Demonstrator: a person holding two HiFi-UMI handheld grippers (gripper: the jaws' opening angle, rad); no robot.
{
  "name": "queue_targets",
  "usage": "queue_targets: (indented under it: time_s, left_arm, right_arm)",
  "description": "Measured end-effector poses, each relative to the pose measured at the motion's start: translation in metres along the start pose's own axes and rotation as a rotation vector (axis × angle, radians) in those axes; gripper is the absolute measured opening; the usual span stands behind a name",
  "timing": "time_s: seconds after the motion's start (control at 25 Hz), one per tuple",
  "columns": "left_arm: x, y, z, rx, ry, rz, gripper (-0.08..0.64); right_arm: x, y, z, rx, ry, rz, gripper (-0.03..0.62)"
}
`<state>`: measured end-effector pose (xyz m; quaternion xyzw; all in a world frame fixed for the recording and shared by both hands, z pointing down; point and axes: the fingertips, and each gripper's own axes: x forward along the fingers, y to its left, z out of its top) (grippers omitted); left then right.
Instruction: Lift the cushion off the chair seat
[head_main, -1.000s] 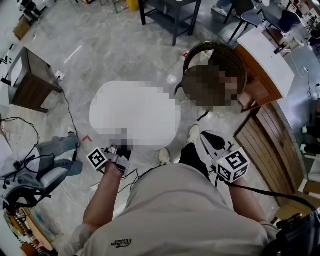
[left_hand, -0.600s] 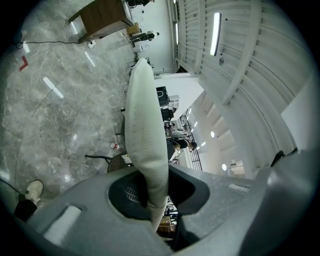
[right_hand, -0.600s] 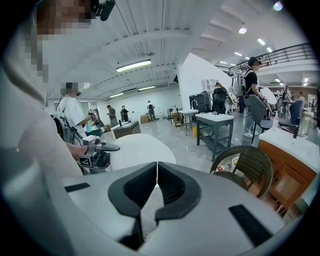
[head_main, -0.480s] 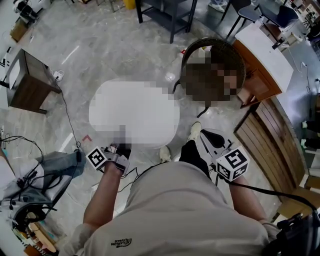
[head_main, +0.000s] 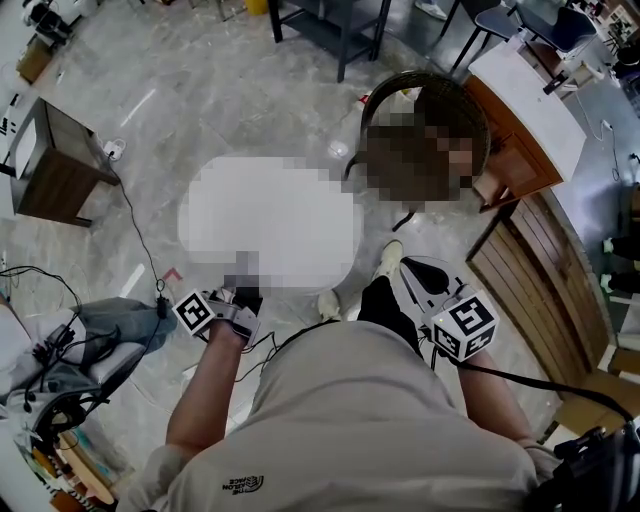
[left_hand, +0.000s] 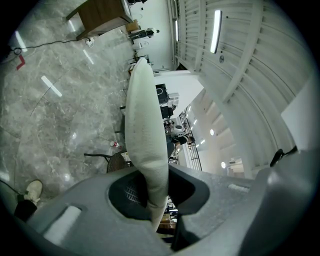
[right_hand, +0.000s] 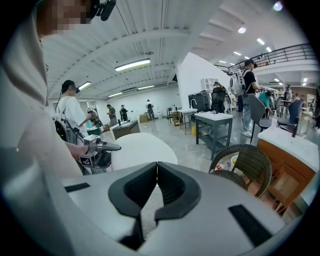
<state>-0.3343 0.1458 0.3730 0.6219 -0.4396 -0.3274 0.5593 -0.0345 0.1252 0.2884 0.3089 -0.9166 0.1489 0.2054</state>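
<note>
White fabric sits pinched in your left tongs: the pads clamp one edge of the cushion, which runs straight out from that grip, edge-on in the left gripper view, its long axis pointing away from you toward the wicker chair. Your right tongs are pressed together with nothing between them, and they hang on your side of the chair, beside the cushion's right edge rather than on it. So the left hand alone carries the load and the right is the free one, near enough to take the far side if the cushion sags.

I judge the lift done: the cushion hangs in the air short of the chair, and apart from it in the right gripper view. Whether the chair's seat is bare I cannot tell.

Below lies a grey marble floor. Beside the chair stands a wooden counter, and beyond it a dark bench. Other people stand far across the hall.
</note>
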Motion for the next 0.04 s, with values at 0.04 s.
queue_targets:
  time_s: [0.04]
  left_arm:
    - [0.0016, 0.0001, -0.0007, 0.001, 0.001, 0.000, 0.069]
  right_arm:
    - [0.0000, -0.0010, -0.0002, 0.000, 0.000, 0.001, 0.015]
